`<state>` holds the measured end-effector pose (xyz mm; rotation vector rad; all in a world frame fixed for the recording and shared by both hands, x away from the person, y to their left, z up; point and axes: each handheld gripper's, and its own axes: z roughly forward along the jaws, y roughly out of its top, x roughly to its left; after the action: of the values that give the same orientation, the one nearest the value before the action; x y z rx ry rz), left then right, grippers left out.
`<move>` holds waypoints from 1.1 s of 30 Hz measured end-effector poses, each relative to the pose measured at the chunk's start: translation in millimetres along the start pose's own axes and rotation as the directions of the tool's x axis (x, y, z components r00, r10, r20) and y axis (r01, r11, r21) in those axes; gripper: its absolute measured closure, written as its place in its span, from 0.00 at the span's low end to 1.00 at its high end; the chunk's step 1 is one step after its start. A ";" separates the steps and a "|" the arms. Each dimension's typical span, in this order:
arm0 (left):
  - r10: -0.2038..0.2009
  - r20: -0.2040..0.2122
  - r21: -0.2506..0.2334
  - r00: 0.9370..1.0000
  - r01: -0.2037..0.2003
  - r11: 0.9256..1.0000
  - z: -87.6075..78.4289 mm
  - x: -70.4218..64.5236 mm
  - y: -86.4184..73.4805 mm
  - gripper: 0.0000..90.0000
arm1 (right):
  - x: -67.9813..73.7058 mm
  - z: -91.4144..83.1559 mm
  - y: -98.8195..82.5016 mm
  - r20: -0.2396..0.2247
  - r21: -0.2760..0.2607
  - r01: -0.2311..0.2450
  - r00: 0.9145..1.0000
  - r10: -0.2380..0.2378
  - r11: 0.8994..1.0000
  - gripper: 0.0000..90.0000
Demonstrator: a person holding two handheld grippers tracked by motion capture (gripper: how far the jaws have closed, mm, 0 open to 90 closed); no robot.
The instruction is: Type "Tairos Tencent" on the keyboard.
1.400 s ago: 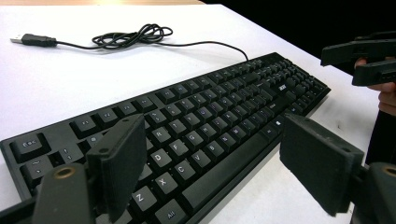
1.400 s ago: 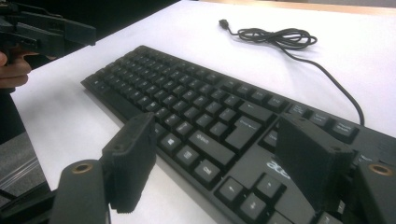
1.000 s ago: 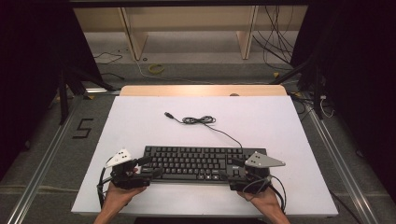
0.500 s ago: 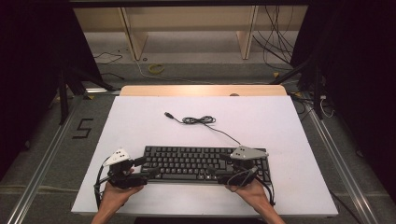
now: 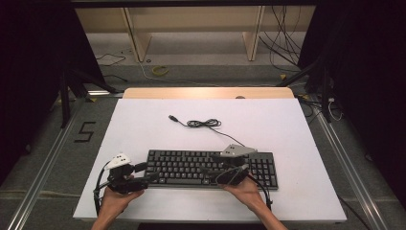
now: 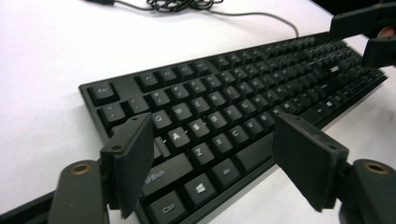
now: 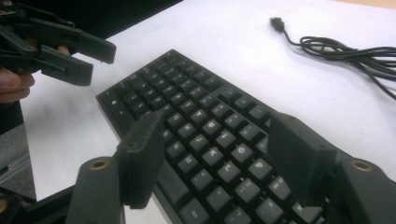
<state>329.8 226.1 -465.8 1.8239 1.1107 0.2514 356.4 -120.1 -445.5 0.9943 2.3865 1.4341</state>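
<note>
Keyboard [image 5: 210, 167] black, flat on white table [image 5: 287, 129]; cable [image 5: 203, 123] coiled behind.

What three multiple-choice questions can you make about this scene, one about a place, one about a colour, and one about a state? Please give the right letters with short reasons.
1. Where is the loose end of the cable?
A. on the white table beyond the keyboard
B. on top of the keys
C. on the floor

2. What colour is the keyboard?
A. white
B. black
C. red

3. How do the jaws of the left gripper stand?
A. shut on the cable
B. shut with nothing between them
C. open, above the keys

Answers:
1. A, since the plug and the coiled cable lie on the table behind the keyboard in the high view.
2. B, as its case and keys are black in every view.
3. C, because the left gripper view shows a wide gap between the jaws, with keys visible through it.
</note>
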 end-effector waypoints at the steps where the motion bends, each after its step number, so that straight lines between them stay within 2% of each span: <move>1: 0.003 -0.010 0.009 1.000 -0.002 1.000 0.1 0.5 -0.2 0.35 | 0.5 2.5 1.0 -0.002 0.004 0.001 1.000 -0.001 1.000 0.44; 9: -0.012 -0.057 0.065 0.998 0.015 0.998 0.9 6.4 -2.4 0.55 | 5.9 21.7 9.0 -0.008 0.052 0.006 1.000 -0.006 0.999 0.58; 14: 0.003 -0.079 0.097 0.997 0.005 0.995 1.4 8.3 -3.3 0.72 | 9.1 34.4 13.0 -0.015 0.081 0.014 1.000 -0.012 0.997 0.71; 24: 0.036 -0.080 0.143 0.996 -0.025 0.989 5.3 8.3 -4.1 0.98 | 16.7 60.1 22.0 -0.029 0.130 0.022 0.999 -0.019 0.991 0.94; 28: 0.041 -0.075 0.149 0.996 -0.029 0.988 7.9 8.3 -4.2 0.99 | 20.3 71.9 25.1 -0.028 0.150 0.027 0.999 -0.023 0.988 1.00; 33: 0.040 -0.076 0.156 0.996 -0.028 0.987 9.8 9.3 -3.7 0.99 | 22.3 85.3 27.8 -0.014 0.178 0.030 1.000 -0.028 0.984 1.00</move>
<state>338.6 227.7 -476.5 1.9864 1.1827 0.2657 392.1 -36.6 -462.3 0.9878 2.5628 1.2361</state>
